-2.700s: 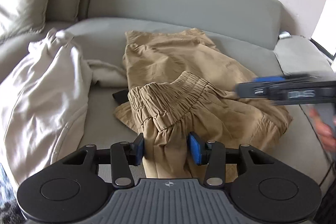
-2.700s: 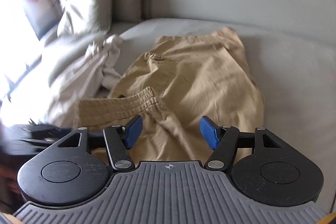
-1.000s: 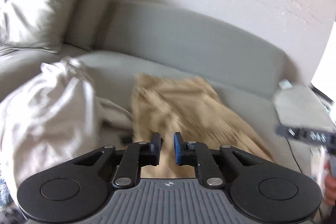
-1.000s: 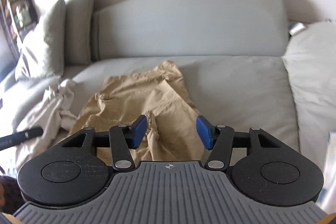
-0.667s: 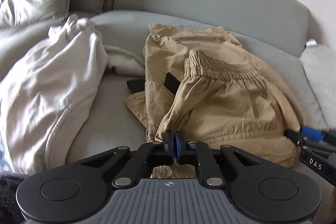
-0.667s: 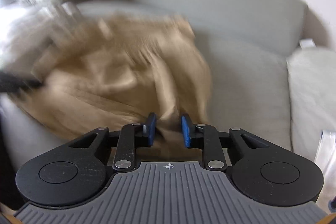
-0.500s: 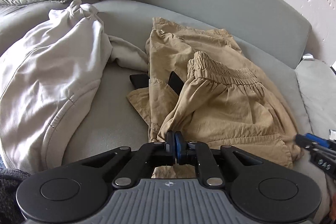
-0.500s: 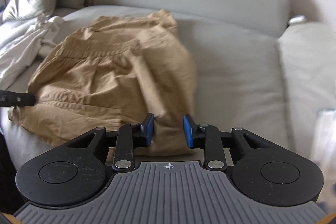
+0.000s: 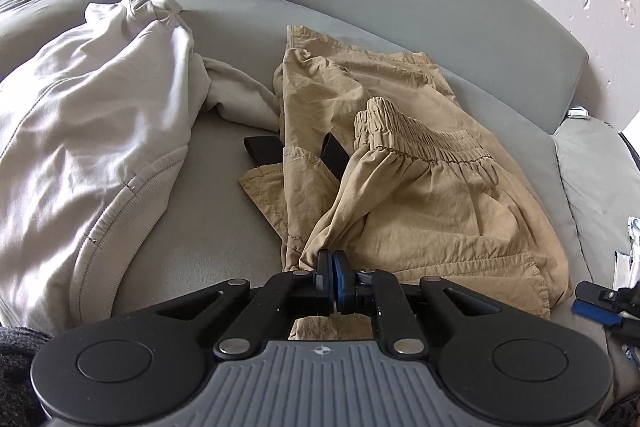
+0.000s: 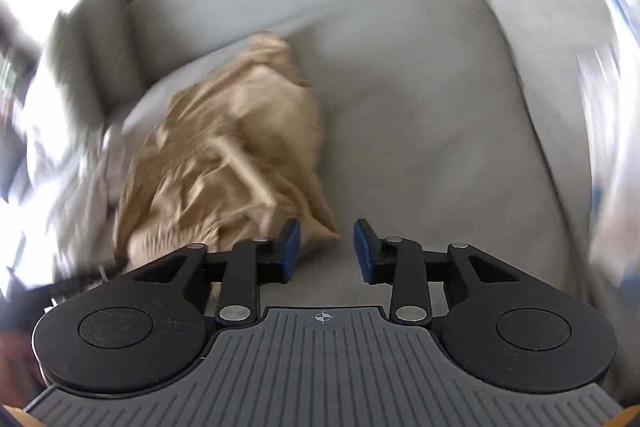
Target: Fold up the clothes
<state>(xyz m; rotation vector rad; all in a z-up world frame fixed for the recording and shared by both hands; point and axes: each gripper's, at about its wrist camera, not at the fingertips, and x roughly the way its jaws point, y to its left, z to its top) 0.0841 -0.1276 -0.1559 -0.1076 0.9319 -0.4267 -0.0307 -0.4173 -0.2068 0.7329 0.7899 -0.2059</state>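
Left wrist view is showing the left gripper angling downward toward the sofa, its jaws nearly together and pinching a gathered fold of the tan trousers at their near edge. Those trousers are lying crumpled on the seat from 12 to 3 o'clock of the pinch, the elastic waistband facing up and a hem reaching toward the right gripper, whose blue pad is peeking in at 3 o'clock, just beside that hem. A white garment is sprawling at 9 to 11 o'clock, one sleeve touching the trousers' far edge; a black thing is showing from under the cloth between them. Bare seat is lying open at 9 o'clock of the pinch, between the two garments. Right wrist view is badly blurred: the right gripper is pointing down at the seat, its jaws having just been opening and now standing narrowly apart with only cushion between them, the trousers bunching at 10 to 11 o'clock with a corner just behind the left pad. Open grey cushion is stretching from 12 to 2 o'clock, bounded at right by a pale pillow.
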